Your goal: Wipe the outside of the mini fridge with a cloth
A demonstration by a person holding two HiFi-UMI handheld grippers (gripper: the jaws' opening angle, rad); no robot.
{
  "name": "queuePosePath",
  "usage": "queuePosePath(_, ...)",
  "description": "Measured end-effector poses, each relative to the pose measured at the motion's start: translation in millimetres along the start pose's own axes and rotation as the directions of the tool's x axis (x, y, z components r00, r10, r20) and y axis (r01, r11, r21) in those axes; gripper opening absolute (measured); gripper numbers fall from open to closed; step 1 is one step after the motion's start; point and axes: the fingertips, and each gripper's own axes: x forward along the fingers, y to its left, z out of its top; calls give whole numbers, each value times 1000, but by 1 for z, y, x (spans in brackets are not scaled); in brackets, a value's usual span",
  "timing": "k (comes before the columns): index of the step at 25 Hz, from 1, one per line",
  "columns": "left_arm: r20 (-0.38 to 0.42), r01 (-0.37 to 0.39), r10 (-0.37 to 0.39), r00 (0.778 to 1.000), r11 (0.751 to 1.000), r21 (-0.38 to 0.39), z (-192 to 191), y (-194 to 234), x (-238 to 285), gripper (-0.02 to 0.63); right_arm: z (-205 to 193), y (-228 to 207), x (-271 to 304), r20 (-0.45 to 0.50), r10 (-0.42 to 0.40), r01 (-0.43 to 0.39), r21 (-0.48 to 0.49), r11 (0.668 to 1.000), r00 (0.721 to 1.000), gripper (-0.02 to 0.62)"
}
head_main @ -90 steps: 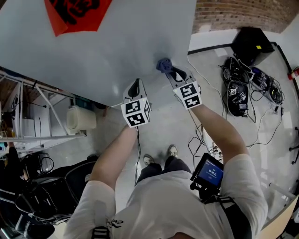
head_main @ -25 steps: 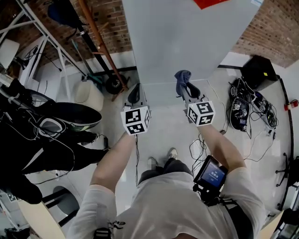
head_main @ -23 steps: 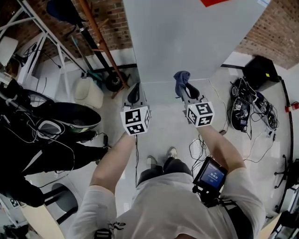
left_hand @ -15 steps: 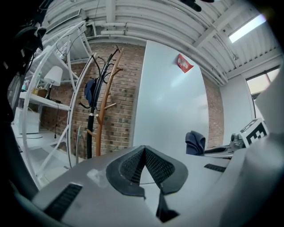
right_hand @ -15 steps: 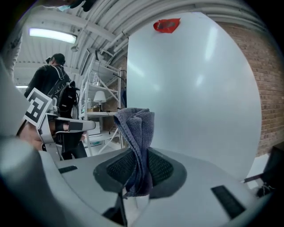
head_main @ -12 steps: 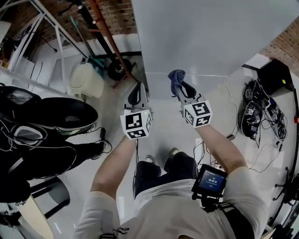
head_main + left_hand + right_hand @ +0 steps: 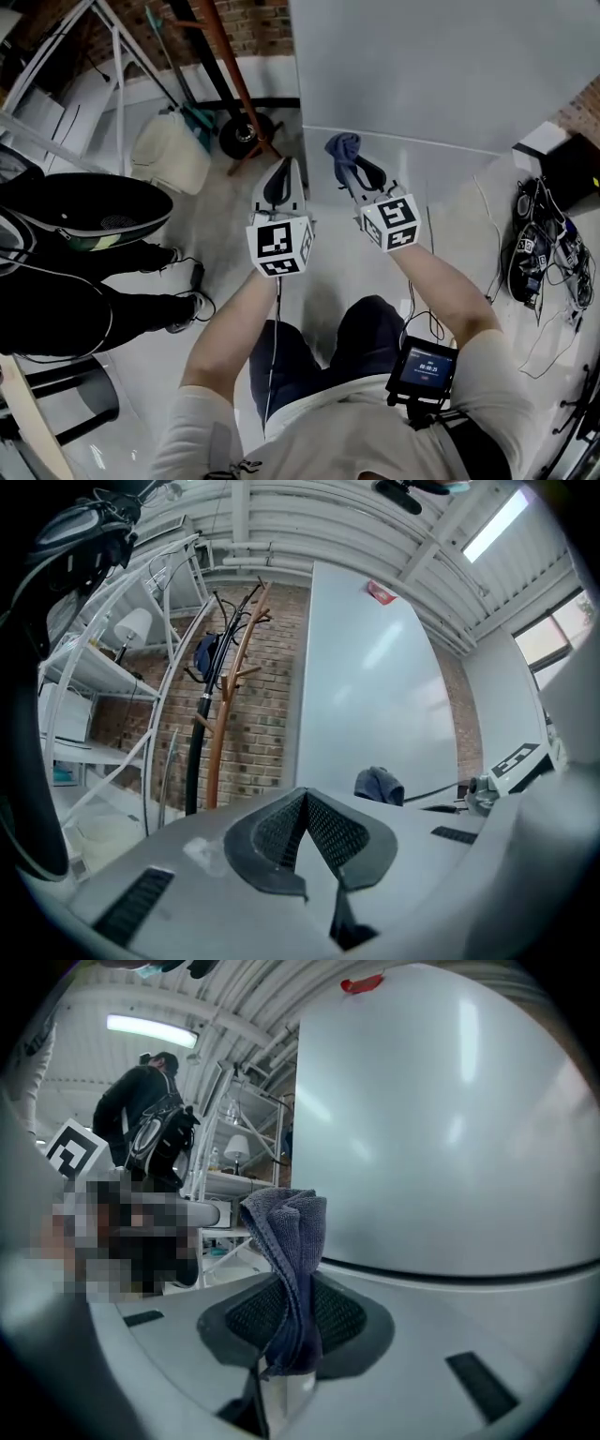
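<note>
Nearest the head camera, the person's two forearms reach forward over a pale floor [image 7: 216, 216], with a small lit screen [image 7: 424, 364] clipped at the waist. Each hand carries a gripper with a marker cube at its rear.

Left gripper [image 7: 278, 178]: its own view shows the two ribbed black pads [image 7: 328, 832] pressed together along a single seam, with nothing between them [image 7: 305, 808]. It points toward the left edge of the mini fridge [image 7: 450, 66] and is held apart from it.

Right gripper [image 7: 352, 174]: the jaws are clamped on the lower end of a blue-grey cloth [image 7: 341, 150], which rises from the pads as a folded, upright bunch [image 7: 291, 1241]. The free end of the cloth lies just before the fridge's pale grey front [image 7: 450, 1129], near the dark horizontal seam [image 7: 450, 1274] that divides its upper and lower sections; contact with the surface cannot be confirmed.

Beyond the jaws, a red sticker [image 7: 380, 592] sits near the top of the fridge. To its left stand a wooden coat stand [image 7: 234, 696] and a brick wall [image 7: 253, 733]. A bystander in dark clothing [image 7: 84, 272] is at far left; tangled cables [image 7: 548, 272] lie at right.
</note>
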Motion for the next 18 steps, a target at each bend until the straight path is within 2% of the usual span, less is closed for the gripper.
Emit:
queuePosePath(5, 73, -11, 10, 997, 1000, 18, -47, 16, 7, 3, -35, 6, 37, 67, 18, -14, -56, 998, 998, 87)
queuePosePath(9, 130, -8, 3, 992, 999, 35, -72, 23, 9, 3, -56, 7, 58, 111, 4, 5, -85, 996, 994, 87)
queuePosePath(18, 173, 7, -12, 985, 1000, 29, -90, 28, 0, 3, -74, -1, 81, 92, -73, 78, -49, 996, 993, 87)
